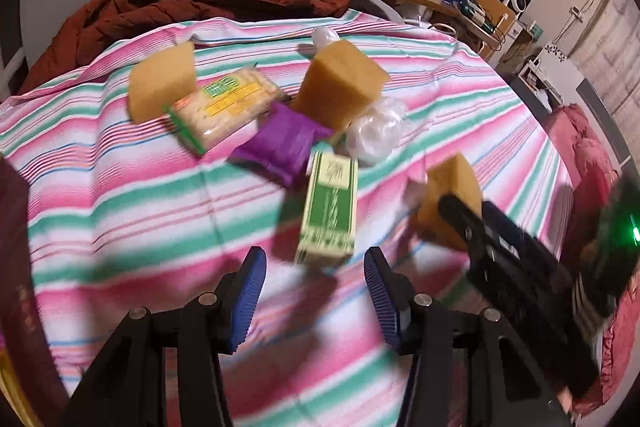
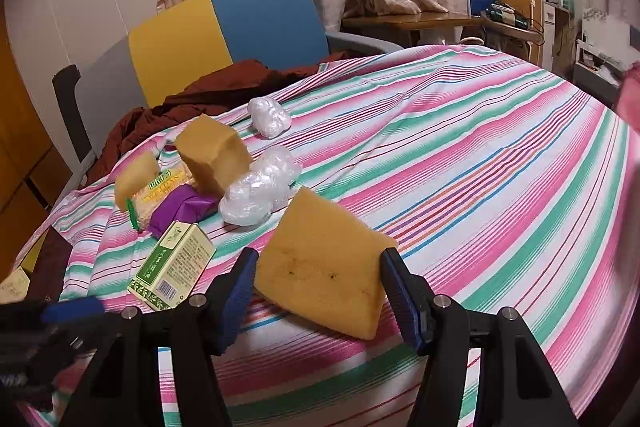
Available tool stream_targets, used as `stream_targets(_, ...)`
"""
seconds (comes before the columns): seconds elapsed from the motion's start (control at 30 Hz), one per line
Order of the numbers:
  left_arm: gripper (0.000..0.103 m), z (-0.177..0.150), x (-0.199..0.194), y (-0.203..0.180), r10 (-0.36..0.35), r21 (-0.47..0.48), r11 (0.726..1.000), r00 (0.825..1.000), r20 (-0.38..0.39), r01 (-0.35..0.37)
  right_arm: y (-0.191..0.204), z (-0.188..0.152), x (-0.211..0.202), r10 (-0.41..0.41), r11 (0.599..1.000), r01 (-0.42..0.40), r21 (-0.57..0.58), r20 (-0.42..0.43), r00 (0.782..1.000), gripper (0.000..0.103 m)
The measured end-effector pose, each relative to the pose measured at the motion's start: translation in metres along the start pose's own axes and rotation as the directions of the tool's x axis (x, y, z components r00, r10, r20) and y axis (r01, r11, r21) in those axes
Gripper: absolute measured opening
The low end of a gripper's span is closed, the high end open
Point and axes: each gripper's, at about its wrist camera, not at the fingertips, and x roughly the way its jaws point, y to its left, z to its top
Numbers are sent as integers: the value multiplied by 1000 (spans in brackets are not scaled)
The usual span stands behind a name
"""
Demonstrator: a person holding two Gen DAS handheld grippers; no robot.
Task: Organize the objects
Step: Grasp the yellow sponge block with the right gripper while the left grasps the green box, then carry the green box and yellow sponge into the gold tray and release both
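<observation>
- Currently: right gripper [image 2: 316, 291] clamped on sponge [image 2: 324, 267]; carry level, set down at ten o'clock beside other sponges [image 2: 212, 155].
- Left gripper [image 1: 316, 295] open, empty; line up squarely over green box [image 1: 328, 211] at twelve o'clock.

1. The right gripper [image 2: 318, 293] holds a tan wedge-shaped foam sponge [image 2: 324, 267] between its blue ribbed pads [image 2: 238, 297], tilted above the pink, green and white striped cloth [image 2: 480, 167].
2. Left of it lies a green and cream cardboard box [image 2: 174, 267].
3. Beyond sit a purple foil packet [image 2: 180, 209], crumpled clear plastic wrap [image 2: 256, 195] and a second tan foam block [image 2: 214, 155].
</observation>
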Motion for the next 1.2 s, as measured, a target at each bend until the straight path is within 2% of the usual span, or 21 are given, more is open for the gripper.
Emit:
stream_targets(0.2,52,11,33,-7,58,34,998,998,-30,-57,5,-7,2,-14,1000,14,-26,15,1000,63)
stream_targets(0.3,50,11,34,-7,55,55,997,998,2,-55,3,-7,2,-6,1000,6,-20,14,1000,63)
stream_targets(0.43,31,5,33,-7,88,124,988,996,26,-91,-1,-5,3,8,1000,-8,-1,-1,1000,63)
stream_targets(0.57,31,0,26,2,57,102,993,998,29,-60,0,-3,1,4,1000,-4,10,-13,1000,63)
stream_targets(0.73,31,-17,11,14,49,74,996,998,45,-53,1,-5,-10,7,998,-5,60,-31,999,62)
stream_targets(0.93,31,-38,-31,35,-20,-5,1000,996,92,21,22,-15,-31,52,996,-50,71,-33,998,62)
stream_targets(1.1,31,-55,-63,43,0,10,1000,989,147,-2,50,-20,-51,101,994,-100,54,-25,995,62)
stream_targets(1.2,31,-68,-78,55,8,-18,1000,986,165,-5,70,-23,-61,133,991,-132,26,-22,991,62)
